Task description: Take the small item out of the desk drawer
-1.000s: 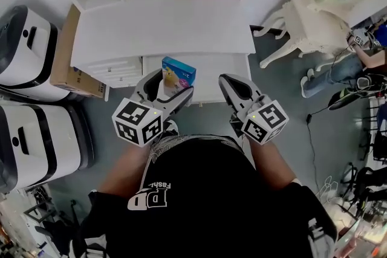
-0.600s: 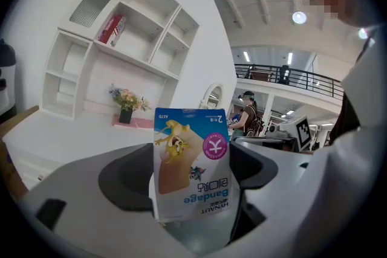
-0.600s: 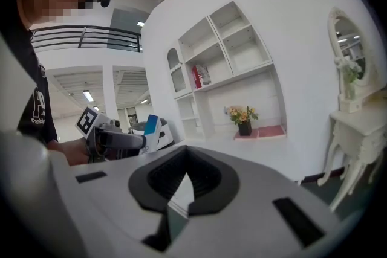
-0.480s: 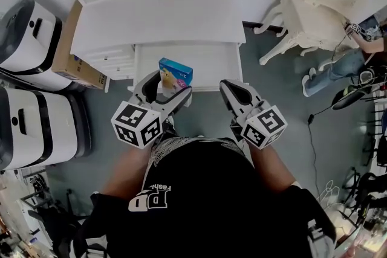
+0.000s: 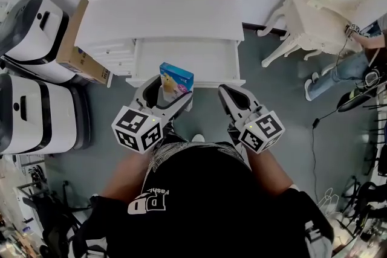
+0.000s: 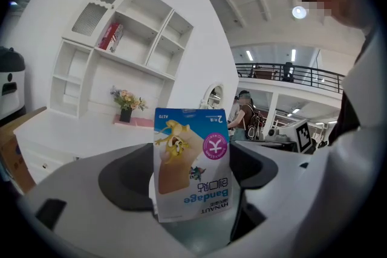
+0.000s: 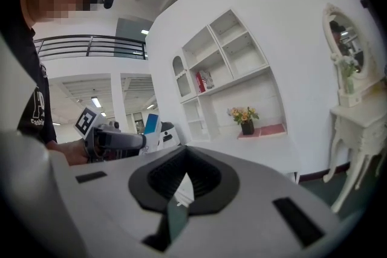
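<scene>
Left gripper view: bandage box (image 6: 192, 163) stands upright between the jaws of the left gripper (image 6: 193, 190), printed face to camera, text upside down. Jaws narrowed onto its sides, clamping it. Head view: box sits over the near edge of the open drawer (image 5: 181, 60), near side of the white tabletop (image 5: 163, 15). Right gripper (image 5: 231, 95) just right of it, jaws together, empty.

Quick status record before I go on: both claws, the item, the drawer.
left claw: shut on the bandage box
right claw: shut, nothing between its jaws
item: bandage box lifted clear of the drawer, print upside down in the left gripper view
drawer: open, pulled out from the white desk
task stage: item looks taken out; drawer not yet closed
</scene>
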Motion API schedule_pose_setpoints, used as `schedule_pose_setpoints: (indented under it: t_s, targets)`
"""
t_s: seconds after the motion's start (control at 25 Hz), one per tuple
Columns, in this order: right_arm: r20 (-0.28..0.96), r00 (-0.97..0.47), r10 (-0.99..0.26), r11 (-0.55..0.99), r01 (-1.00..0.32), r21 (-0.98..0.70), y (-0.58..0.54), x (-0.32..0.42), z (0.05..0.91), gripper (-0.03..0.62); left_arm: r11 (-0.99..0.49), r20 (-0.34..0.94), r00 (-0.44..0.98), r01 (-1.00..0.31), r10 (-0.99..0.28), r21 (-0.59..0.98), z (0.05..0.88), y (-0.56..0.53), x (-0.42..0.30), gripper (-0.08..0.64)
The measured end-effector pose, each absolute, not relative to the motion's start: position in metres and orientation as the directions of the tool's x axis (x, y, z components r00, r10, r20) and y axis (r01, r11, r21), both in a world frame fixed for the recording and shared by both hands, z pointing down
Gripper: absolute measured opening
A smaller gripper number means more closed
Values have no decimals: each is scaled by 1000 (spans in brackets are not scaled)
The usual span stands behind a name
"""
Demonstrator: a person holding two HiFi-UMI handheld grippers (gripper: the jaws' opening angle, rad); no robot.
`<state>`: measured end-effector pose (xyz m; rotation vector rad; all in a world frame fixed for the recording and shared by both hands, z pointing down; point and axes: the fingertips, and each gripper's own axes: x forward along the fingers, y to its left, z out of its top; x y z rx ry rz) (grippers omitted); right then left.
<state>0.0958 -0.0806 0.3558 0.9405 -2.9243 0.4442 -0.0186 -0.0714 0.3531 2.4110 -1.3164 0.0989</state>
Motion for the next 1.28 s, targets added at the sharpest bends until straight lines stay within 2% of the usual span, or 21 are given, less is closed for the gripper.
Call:
schedule_pose_setpoints:
  t_s: [0.28,1.28]
  targets:
    - [140,-823,-550,772,-566,-289,-71,99,376,8,-460,266,542,-831,-797,313,366,-57,-13,399]
    - [137,-797,-588,757,-602,-256,-70,102,366,8,-491,254,557,-825,-790,281,353,-60,-14,399]
